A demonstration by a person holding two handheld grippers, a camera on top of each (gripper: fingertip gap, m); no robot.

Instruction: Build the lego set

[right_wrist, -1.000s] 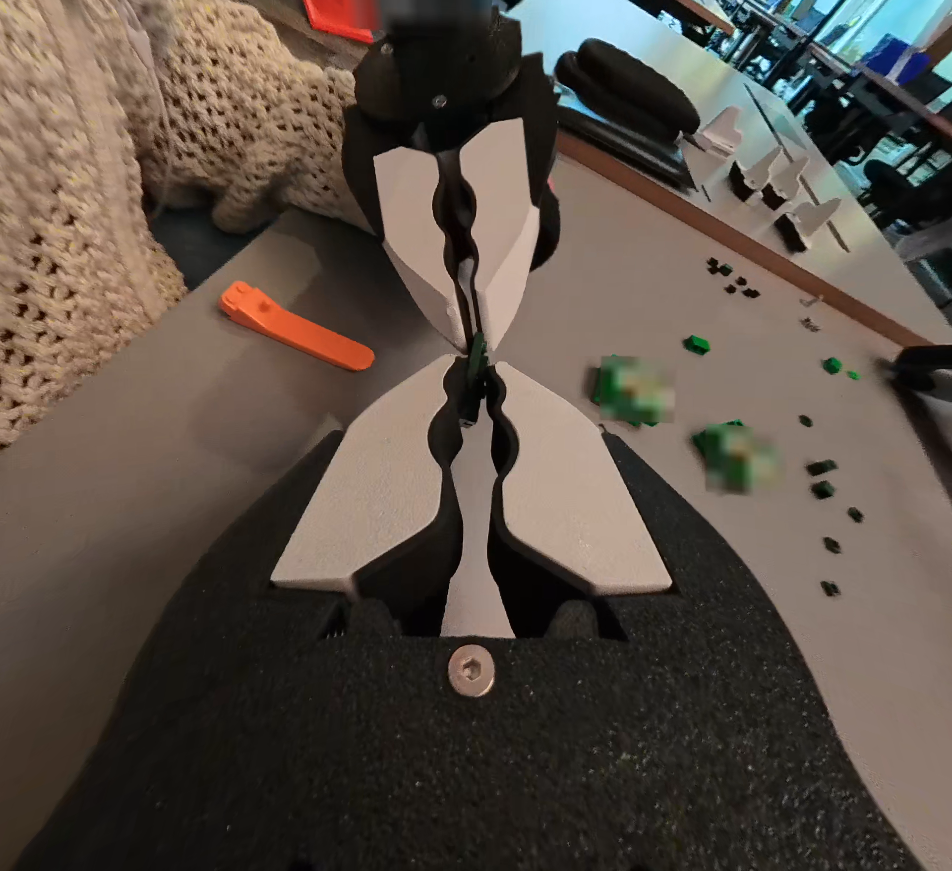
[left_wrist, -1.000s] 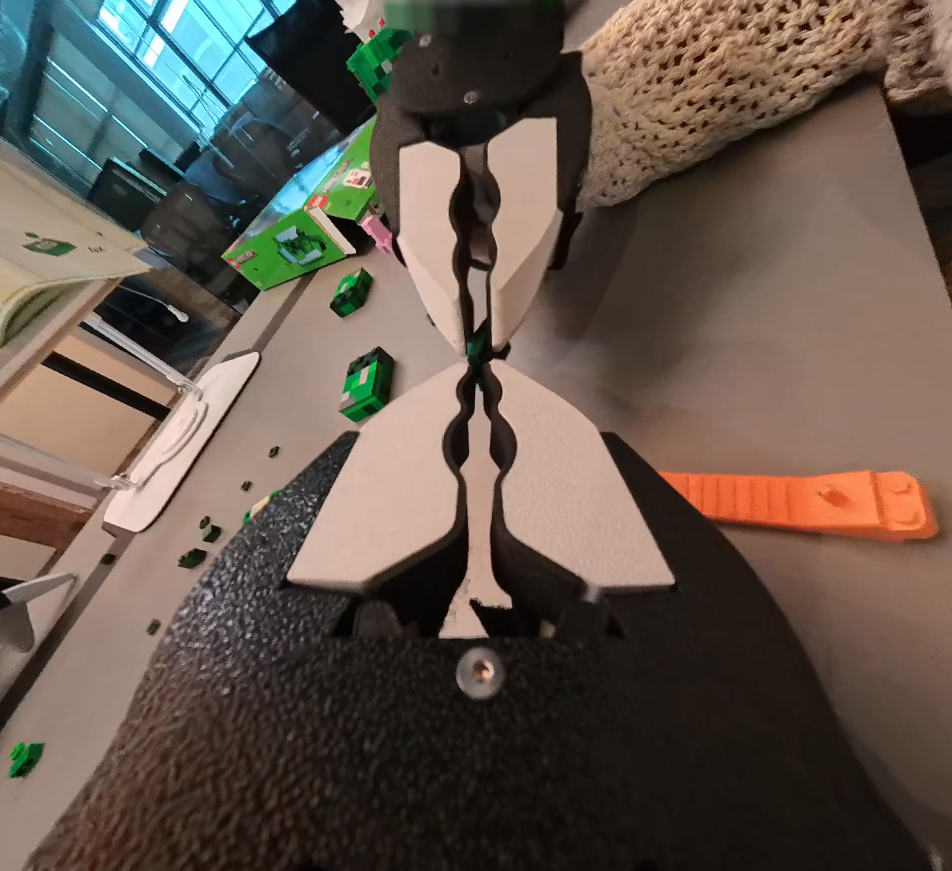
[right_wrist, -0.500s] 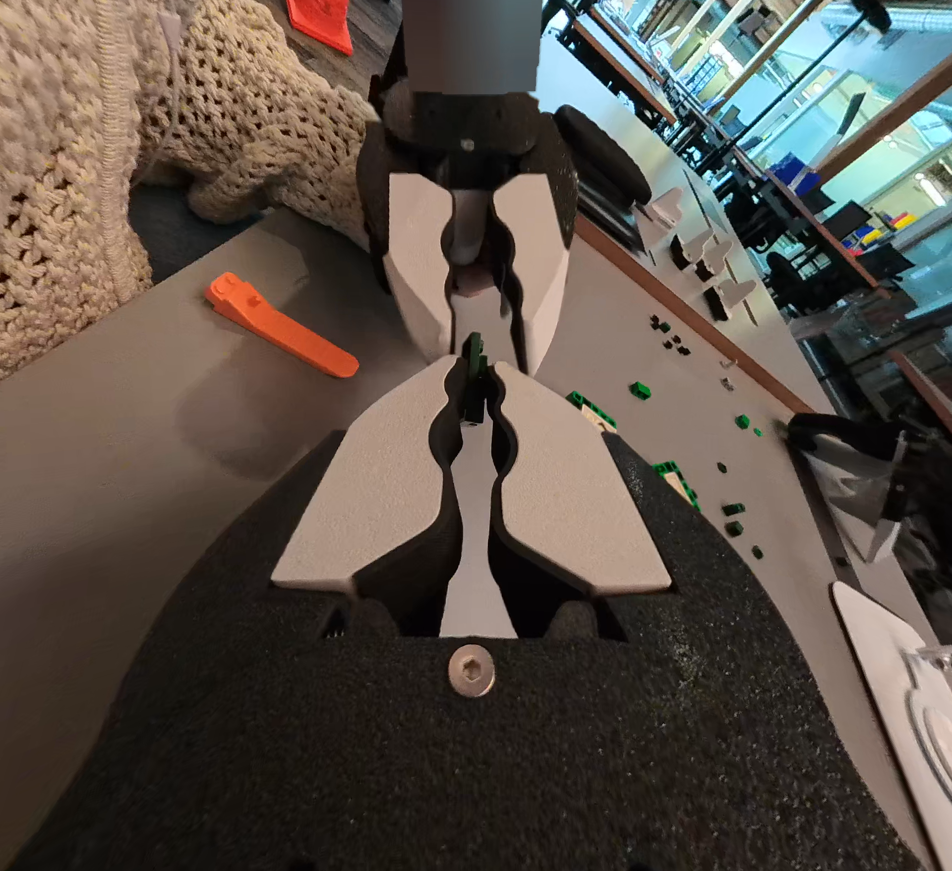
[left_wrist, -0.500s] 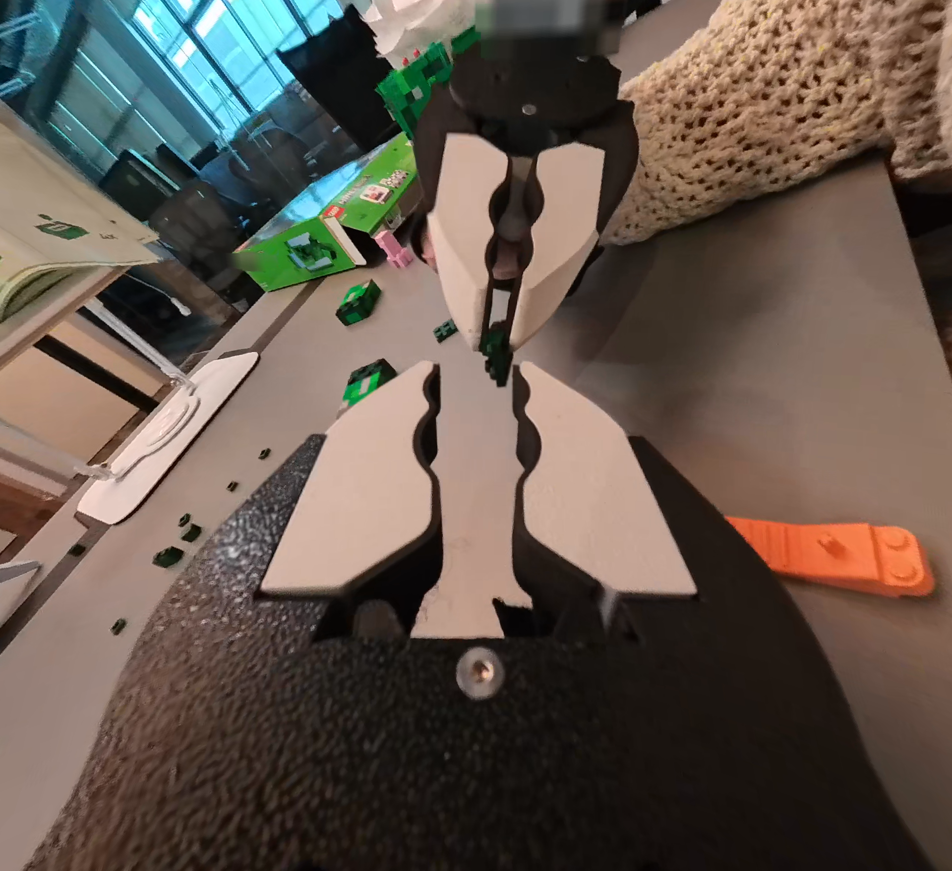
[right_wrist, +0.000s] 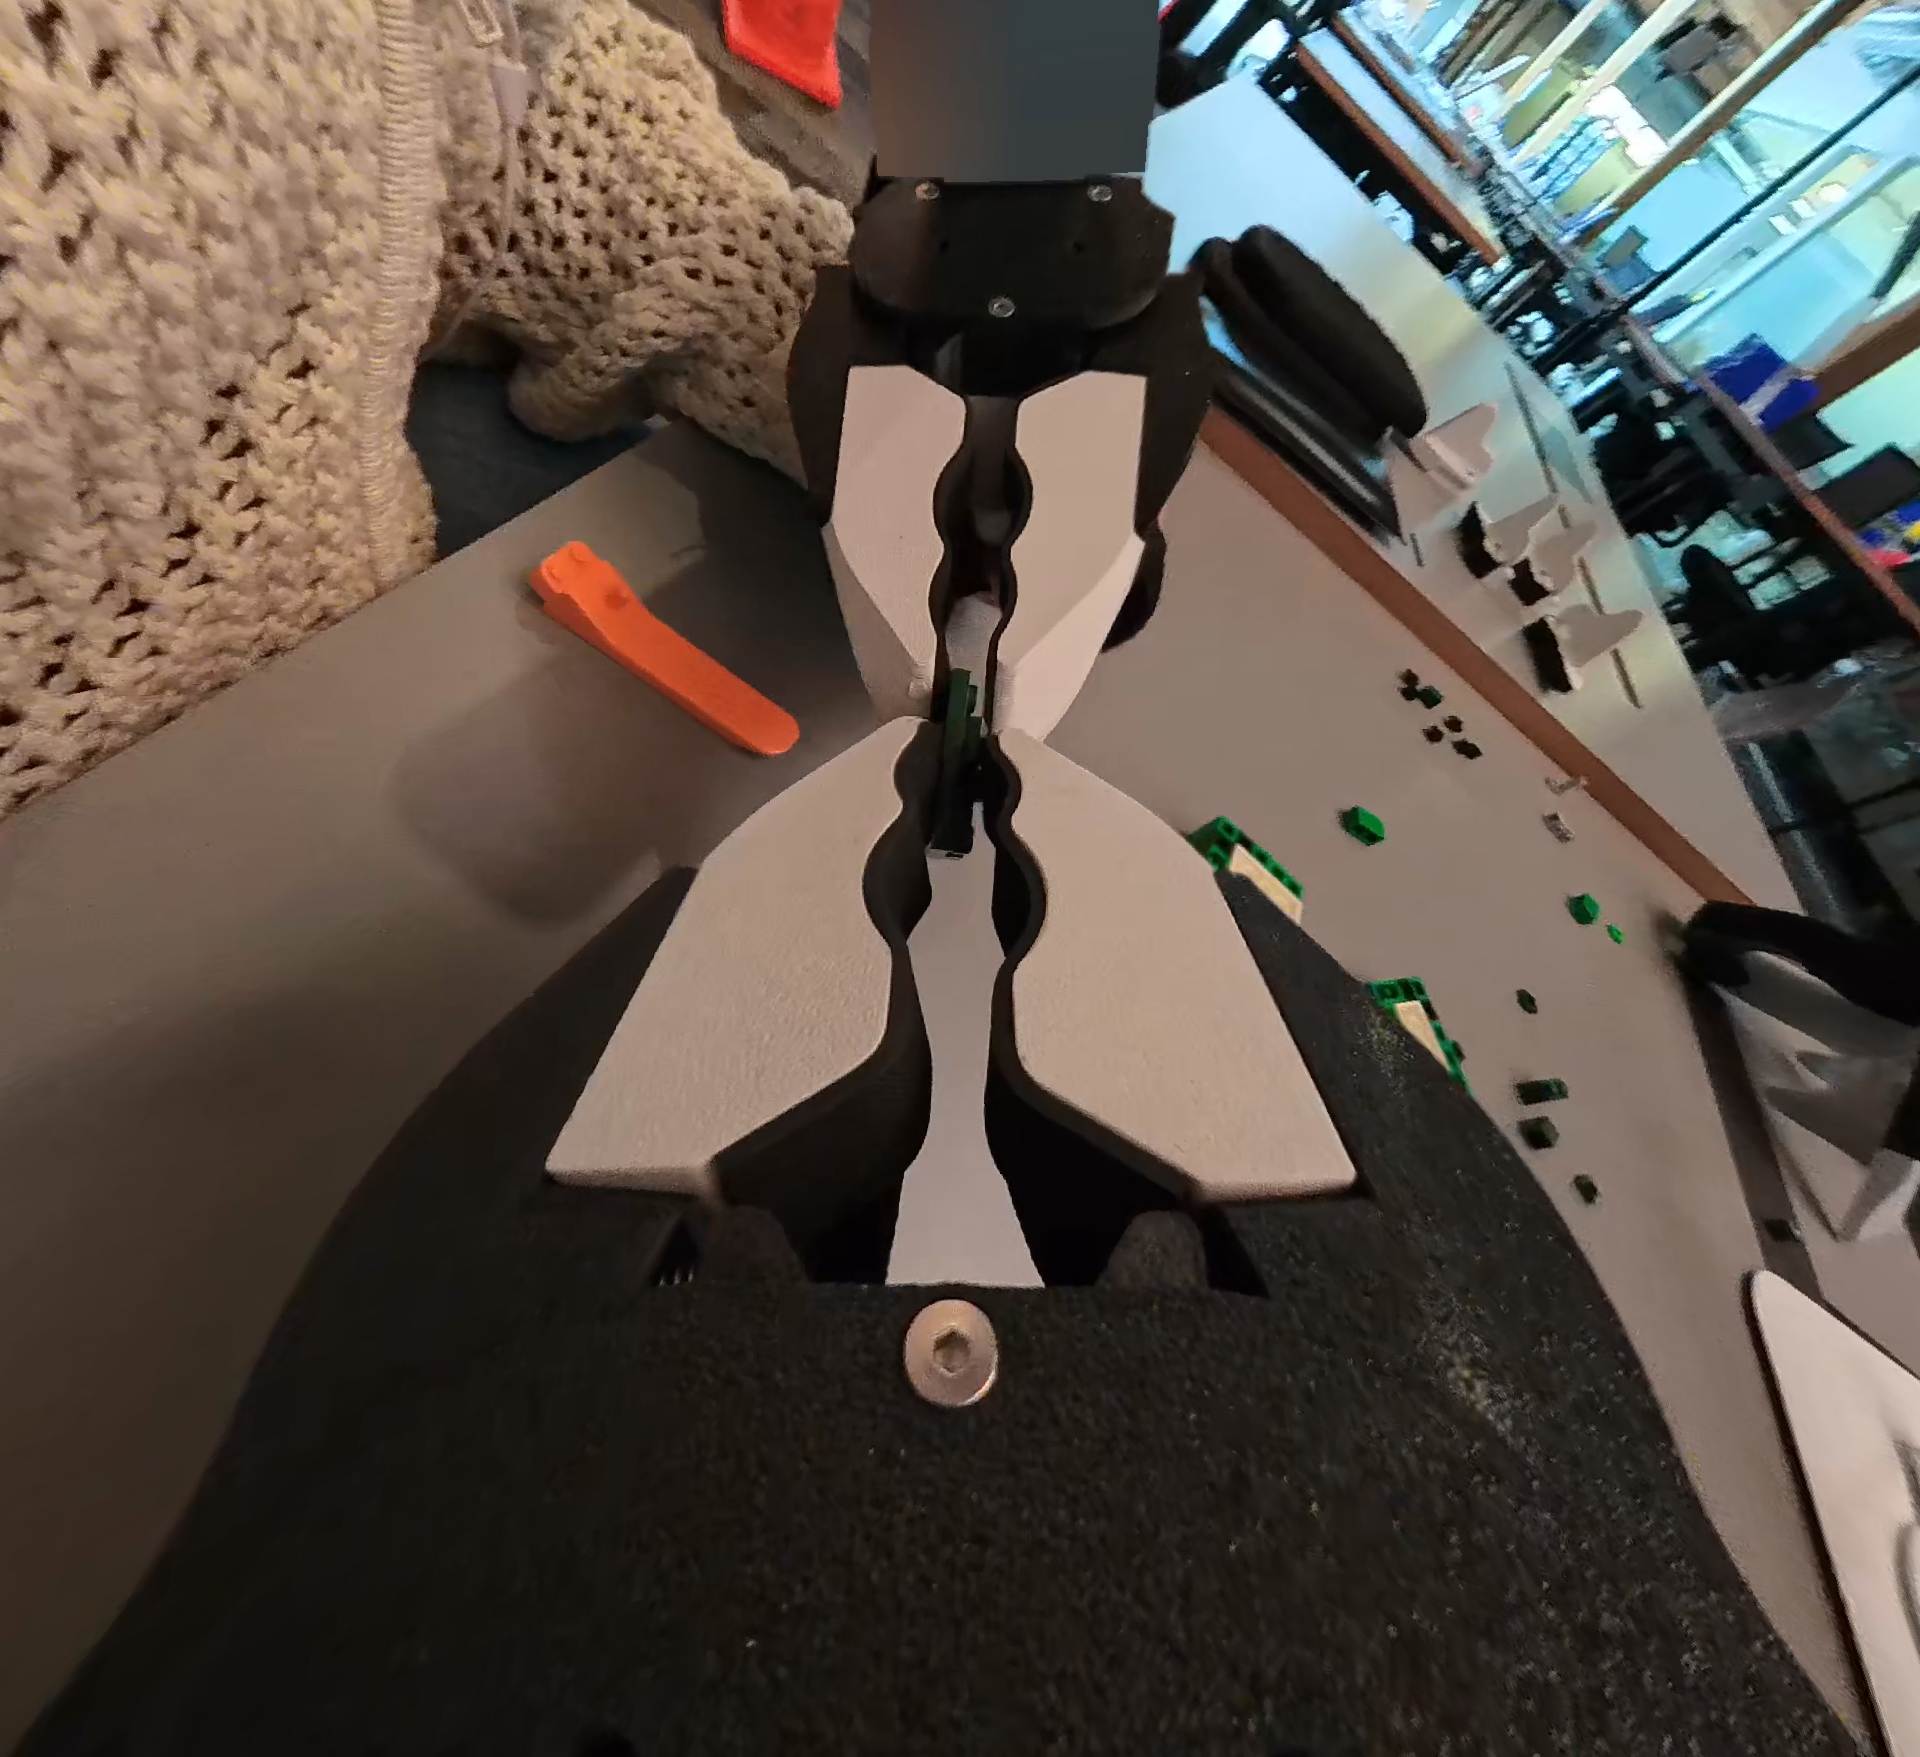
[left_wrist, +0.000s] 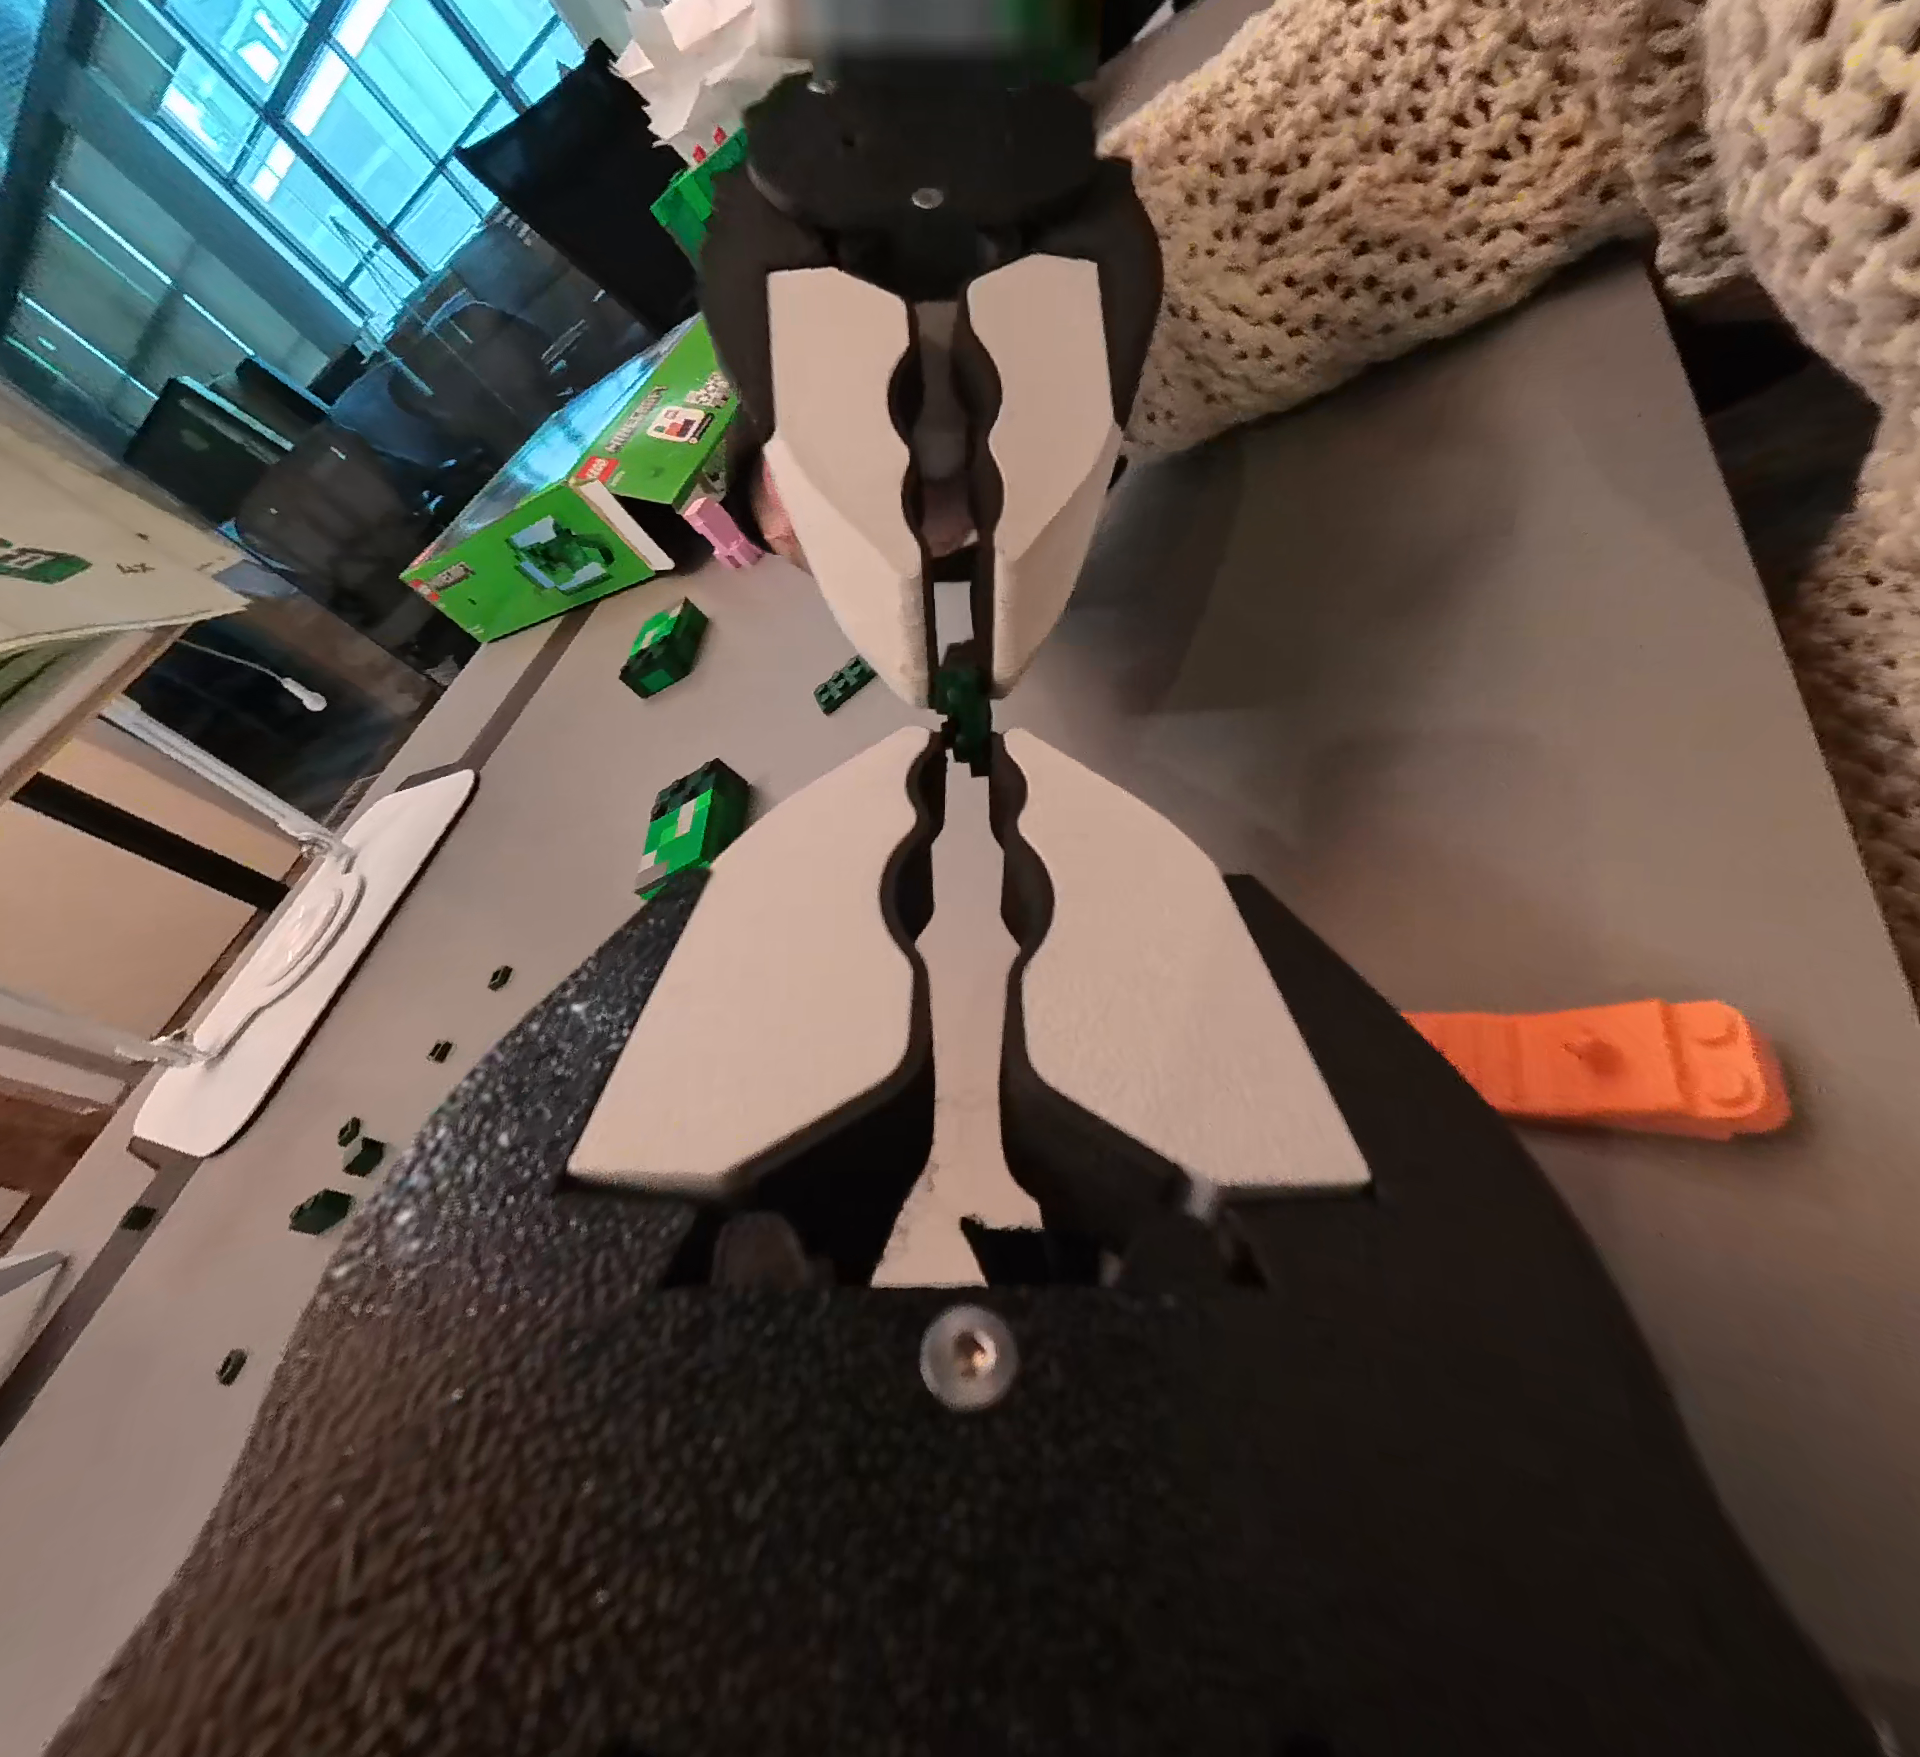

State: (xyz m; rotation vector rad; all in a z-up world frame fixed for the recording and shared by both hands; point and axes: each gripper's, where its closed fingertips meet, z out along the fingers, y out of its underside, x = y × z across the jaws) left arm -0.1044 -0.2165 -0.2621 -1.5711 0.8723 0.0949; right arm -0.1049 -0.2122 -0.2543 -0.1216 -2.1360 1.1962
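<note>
A small dark green lego piece (left_wrist: 961, 715) is held above the grey table (left_wrist: 1403, 720), between two grippers that meet tip to tip. In the left wrist view my left gripper (left_wrist: 966, 757) is nearly closed on the near end of the piece. The right gripper (left_wrist: 958, 684) faces it from above and pinches the far end. In the right wrist view my right gripper (right_wrist: 958, 757) is shut on the piece (right_wrist: 956, 788). The left gripper (right_wrist: 961, 699) grips its far end. Most of the piece is hidden by the pads.
An orange brick separator (left_wrist: 1600, 1068) lies on the table; it also shows in the right wrist view (right_wrist: 665, 658). Two green built blocks (left_wrist: 691, 824) (left_wrist: 665, 647), a green set box (left_wrist: 582, 523), scattered small dark pieces (right_wrist: 1538, 1094) and a white stand base (left_wrist: 301, 959) lie on the left. Knit sleeves (left_wrist: 1455, 149) reach over the table edge. The tips of both grippers are at nearly the same place. From the left gripper's tips to the orange brick separator (left_wrist: 1600, 1068) is close to 10 cm.
One second ago both grippers pinched the piece. Half a second ago the left gripper was open and drawn back. Now it has closed on the piece again, tip to tip with the right.
</note>
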